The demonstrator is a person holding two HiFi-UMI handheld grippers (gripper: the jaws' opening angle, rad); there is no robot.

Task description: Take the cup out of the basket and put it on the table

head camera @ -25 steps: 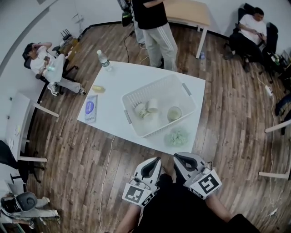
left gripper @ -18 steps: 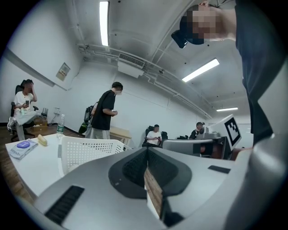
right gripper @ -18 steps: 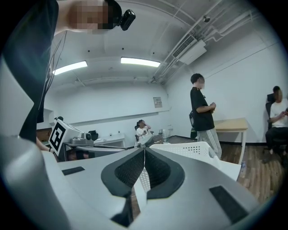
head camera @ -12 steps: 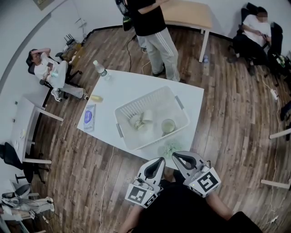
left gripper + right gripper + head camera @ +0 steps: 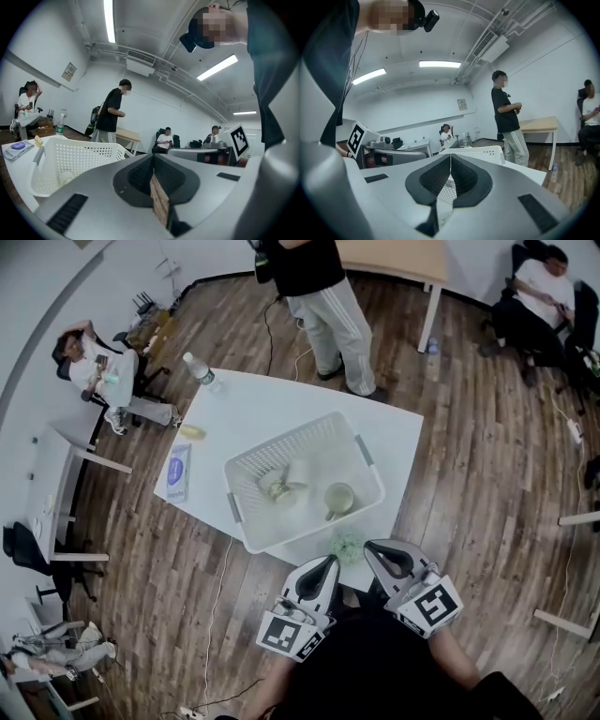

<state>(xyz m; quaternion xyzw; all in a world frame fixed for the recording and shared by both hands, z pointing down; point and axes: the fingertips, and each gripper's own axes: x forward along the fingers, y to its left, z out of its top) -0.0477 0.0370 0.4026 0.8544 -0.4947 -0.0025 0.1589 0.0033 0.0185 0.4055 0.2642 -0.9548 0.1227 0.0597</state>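
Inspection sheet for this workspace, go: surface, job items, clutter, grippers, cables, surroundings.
Surface: white table, mostly bare.
Job's things: cup sits upright inside the white basket, not yet taken out.
Clutter: pale items beside the cup in the basket; on the table, a bottle, a yellow item, a blue packet and a green bundle.
Grippers: left gripper and right gripper are both shut and empty, at the table's near edge.
Cables: one cable trails across the floor.
Surroundings: wooden floor; standing person beyond the table; seated person at left, another seated person at right.
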